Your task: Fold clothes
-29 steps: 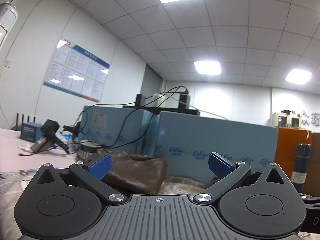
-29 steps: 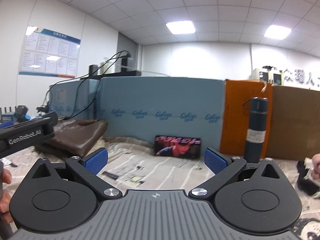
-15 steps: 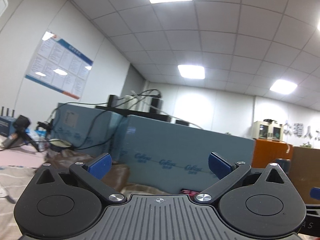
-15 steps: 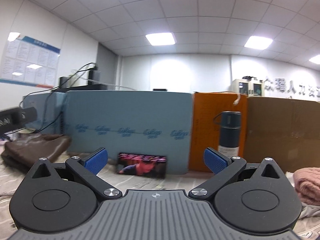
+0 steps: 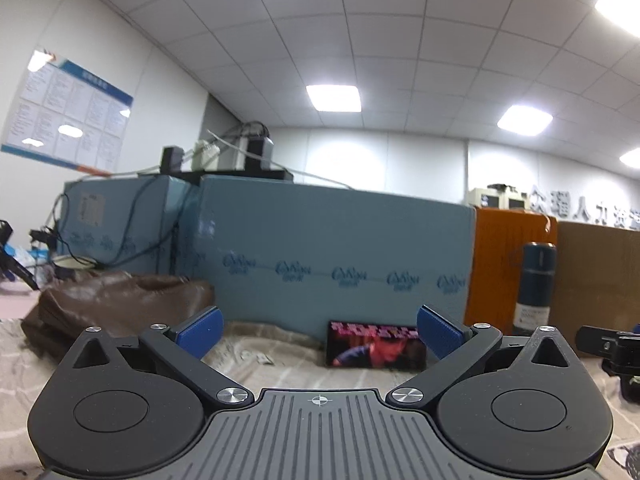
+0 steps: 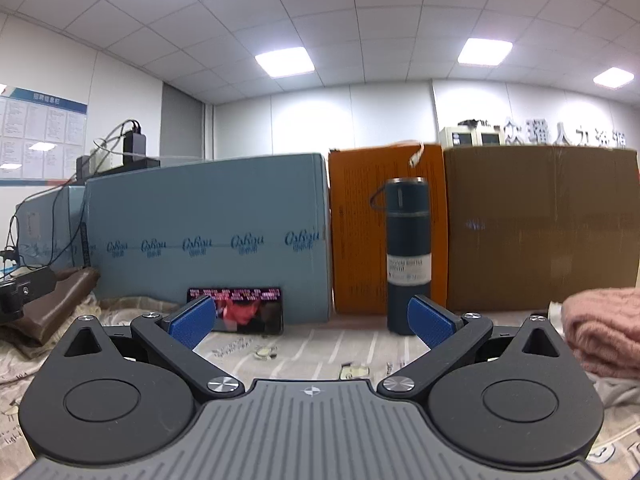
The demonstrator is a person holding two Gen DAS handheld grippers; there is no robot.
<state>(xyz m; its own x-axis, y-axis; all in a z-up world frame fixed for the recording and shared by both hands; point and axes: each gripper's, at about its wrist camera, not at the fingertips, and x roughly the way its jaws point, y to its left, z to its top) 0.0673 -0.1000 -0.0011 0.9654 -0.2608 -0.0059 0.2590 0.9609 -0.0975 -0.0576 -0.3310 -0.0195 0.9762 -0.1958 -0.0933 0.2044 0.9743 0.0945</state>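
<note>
Brown garment [image 5: 116, 304]: heaped at far left on the patterned cloth [image 6: 316, 350], against the blue foam boards [image 6: 212, 236].
Left gripper [image 5: 319, 330]: jaws spread wide, nothing between them, held above the cloth.
Phone [image 6: 248, 314]: leaning on the blue boards, screen lit.
Right gripper [image 6: 311, 320]: jaws likewise wide apart, empty.
Dark flask [image 6: 408, 256]: upright before the orange board [image 6: 360, 232].
Pink knit garment [image 6: 600, 332]: at far right on the cloth, apparently folded, partly cut off by the frame edge.
</note>
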